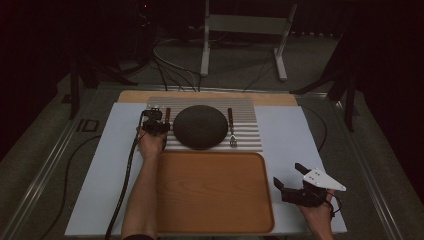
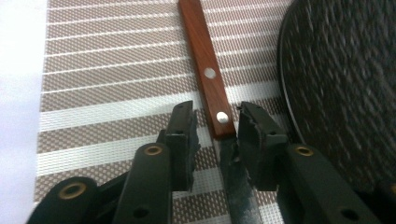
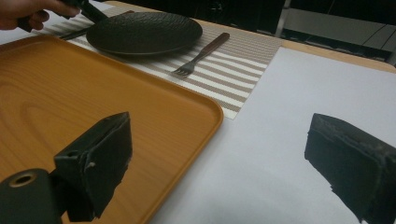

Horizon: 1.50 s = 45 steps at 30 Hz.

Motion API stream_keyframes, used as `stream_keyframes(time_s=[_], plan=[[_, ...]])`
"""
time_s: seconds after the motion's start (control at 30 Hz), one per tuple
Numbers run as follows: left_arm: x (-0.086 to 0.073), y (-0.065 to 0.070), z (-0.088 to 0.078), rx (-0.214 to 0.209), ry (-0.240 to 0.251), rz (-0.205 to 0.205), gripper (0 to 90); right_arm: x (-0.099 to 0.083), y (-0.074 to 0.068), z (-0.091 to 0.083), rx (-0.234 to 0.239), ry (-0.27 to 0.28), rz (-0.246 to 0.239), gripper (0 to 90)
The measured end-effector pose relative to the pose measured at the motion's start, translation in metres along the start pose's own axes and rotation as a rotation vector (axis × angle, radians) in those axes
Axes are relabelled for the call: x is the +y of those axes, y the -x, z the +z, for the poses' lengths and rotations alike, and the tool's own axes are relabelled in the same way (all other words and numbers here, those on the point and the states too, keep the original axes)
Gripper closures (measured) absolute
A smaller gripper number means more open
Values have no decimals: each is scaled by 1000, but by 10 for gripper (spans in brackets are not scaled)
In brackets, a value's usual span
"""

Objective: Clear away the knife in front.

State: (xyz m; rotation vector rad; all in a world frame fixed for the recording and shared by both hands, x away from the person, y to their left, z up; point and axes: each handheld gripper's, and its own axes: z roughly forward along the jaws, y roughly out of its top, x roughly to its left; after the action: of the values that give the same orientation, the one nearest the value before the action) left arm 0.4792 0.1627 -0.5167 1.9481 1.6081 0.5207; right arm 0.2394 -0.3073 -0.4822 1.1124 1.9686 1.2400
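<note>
**Left gripper straddling knife at placemat; right gripper idle**

The knife [image 2: 212, 88] lies flat on the striped placemat [image 1: 250, 125], at 9 o'clock from the dark plate [image 1: 200, 126] and just beside its rim. Its wooden handle, with two metal rivets, points away from the left gripper's camera; the blade runs back beneath the gripper.

The left gripper [image 2: 215, 140] is positioned over the knife where handle meets blade. Its fingers [image 2: 183, 135] stand on either side of the knife with a narrow gap visible on each side; the pads are not seen pressing on it. No grip is confirmed. The person's left hand [image 1: 150, 145] holds this gripper at the placemat's near left corner.

A fork [image 1: 232, 127] lies on the placemat at 3 o'clock from the plate, tines toward the person.

A wooden tray [image 1: 212, 190] sits at 6 o'clock from the plate, touching the placemat's near edge.

The right gripper [image 1: 290, 177] hovers over the white tabletop [image 1: 290, 130] at 3 o'clock from the tray, fingers spread wide, nothing between them.
</note>
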Motion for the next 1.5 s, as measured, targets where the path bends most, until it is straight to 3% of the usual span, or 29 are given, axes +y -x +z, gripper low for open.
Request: stream_keyframes(time_s=[0.13, 0.23, 0.53, 0.77, 1.03, 1.17, 1.47, 1.5], plan=[[0, 2, 1, 15, -4, 26, 684, 0, 0, 0, -1, -3, -1, 76], [1, 0, 0, 6, -12, 3, 776, 0, 0, 0, -1, -2, -1, 76], [3, -5, -3, -1, -34, 1, 781, 0, 1, 0, -5, -3, 1, 76], [6, -13, -21, -4, 5, -10, 781, 0, 1, 0, -4, -7, -1, 76], [11, -13, -39, 17, 25, -6, 781, 0, 0, 0, -3, -6, 1, 76], [9, -12, -52, 15, 48, -22, 781, 0, 0, 0, -2, -5, -1, 76], [1, -4, -62, 11, 36, 9, 781, 0, -1, 1, -1, -10, -3, 76], [-1, -2, -64, -6, 25, 15, 781, 0, -1, 1, -1, -10, -3, 76]])
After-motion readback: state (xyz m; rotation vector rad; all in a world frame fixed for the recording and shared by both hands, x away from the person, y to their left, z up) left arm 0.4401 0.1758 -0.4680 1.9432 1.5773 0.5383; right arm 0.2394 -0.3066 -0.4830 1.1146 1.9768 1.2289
